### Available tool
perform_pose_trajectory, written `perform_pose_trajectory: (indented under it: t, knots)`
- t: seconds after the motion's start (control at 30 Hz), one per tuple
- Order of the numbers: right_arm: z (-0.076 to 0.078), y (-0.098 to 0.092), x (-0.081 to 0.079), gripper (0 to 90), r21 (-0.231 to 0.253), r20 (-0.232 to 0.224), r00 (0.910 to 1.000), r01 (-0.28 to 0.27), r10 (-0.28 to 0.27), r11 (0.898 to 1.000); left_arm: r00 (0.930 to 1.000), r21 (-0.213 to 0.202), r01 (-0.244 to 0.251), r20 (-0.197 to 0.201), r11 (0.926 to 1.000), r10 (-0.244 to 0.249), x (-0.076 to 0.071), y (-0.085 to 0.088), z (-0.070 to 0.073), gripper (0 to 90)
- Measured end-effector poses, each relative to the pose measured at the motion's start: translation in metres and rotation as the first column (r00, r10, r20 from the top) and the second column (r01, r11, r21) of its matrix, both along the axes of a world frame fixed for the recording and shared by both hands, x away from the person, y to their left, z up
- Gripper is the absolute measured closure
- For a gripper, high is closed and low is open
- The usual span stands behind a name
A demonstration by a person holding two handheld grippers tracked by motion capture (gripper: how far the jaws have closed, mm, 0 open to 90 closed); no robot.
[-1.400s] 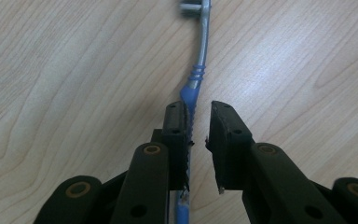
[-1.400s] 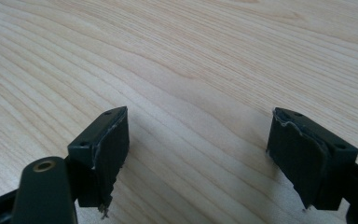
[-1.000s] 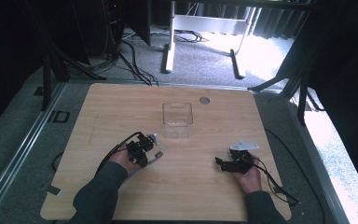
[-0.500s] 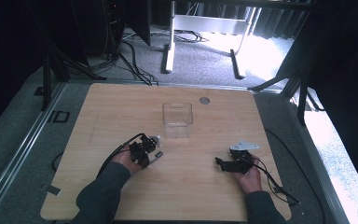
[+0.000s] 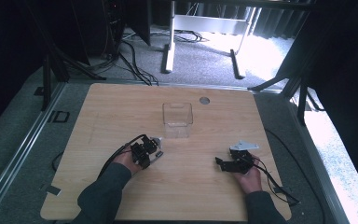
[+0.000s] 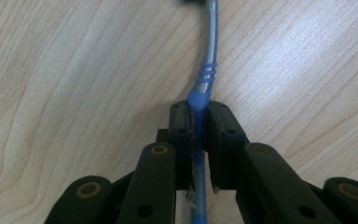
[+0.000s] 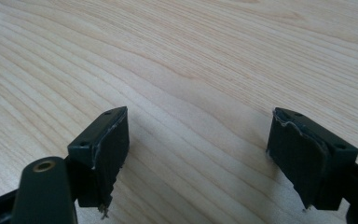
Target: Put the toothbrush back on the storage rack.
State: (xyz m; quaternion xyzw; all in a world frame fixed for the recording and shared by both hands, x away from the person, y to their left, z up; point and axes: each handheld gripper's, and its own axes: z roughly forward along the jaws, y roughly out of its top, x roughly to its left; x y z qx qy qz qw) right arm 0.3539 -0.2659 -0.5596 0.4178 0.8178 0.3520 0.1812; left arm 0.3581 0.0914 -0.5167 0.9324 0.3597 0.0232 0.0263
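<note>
The left gripper [image 6: 198,122] pinches a blue-and-grey plastic handle, possibly a toothbrush [image 6: 204,84], extending beyond its fingertips. The right gripper [image 7: 198,140] fingers [image 7: 105,144] are spread apart over the light wooden table [image 7: 191,60], nothing between them.

Setting: lab or recording studio, not a home. Evidence: one pale wood table [image 5: 121,107] with bare top, set on grey carpet [image 5: 14,140]; black curtains [image 5: 345,70] closing off both sides; black stand legs [image 5: 46,84] at the table's far left corner, more at its far right corner; loose cables [image 5: 126,56] on the floor beyond the far edge; white frame legs [image 5: 170,46] behind them.
</note>
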Motion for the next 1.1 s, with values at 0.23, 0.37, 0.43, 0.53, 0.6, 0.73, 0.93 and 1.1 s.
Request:
perform_pose_trajectory:
  t: [0.23,0.37,0.43,0.53,0.6,0.73,0.93,1.1]
  knots:
    - [0.0,0.0,0.0,20.4,0.0,0.0,1.0,0.0,0.0,1.0,0.9999,-0.005,-0.009,0.007,0.9999,0.009,0.0,0.003,0.003,81.8]
    - [0.0,0.0,0.0,20.4,0.001,-0.001,1.0,0.0,0.0,1.0,0.9996,-0.014,-0.018,0.02,0.9997,0.018,0.0,0.004,0.007,81.9]
    - [0.0,0.0,0.0,20.4,0.001,-0.001,1.0,0.0,0.0,1.0,0.9992,-0.023,-0.024,0.032,0.9995,0.025,-0.001,0.005,0.01,81.9]
    - [0.0,0.0,0.0,20.4,0.001,-0.001,1.0,0.0,0.0,1.0,0.9986,-0.035,-0.031,0.041,0.9989,0.032,-0.001,0.007,0.014,81.9]
    - [0.0,0.0,0.0,20.4,0.0,-0.001,1.0,0.0,0.0,1.0,0.9979,-0.046,-0.037,0.052,0.9982,0.04,-0.001,0.01,0.017,81.9]
    - [0.0,0.0,0.0,20.4,0.0,-0.001,1.0,0.0,0.0,1.0,0.996,-0.056,-0.052,0.07,0.9971,0.056,0.0,0.014,0.02,81.9]
    - [0.0,0.0,0.0,20.4,0.0,-0.001,1.0,-0.001,0.001,1.0,0.9908,-0.085,-0.078,0.104,0.9933,0.087,0.001,0.019,0.028,81.9]
    - [0.0,0.0,0.0,20.4,0.001,-0.001,1.0,0.0,0.0,1.0,0.9851,-0.109,-0.089,0.137,0.9901,0.104,0.002,0.023,0.034,81.8]
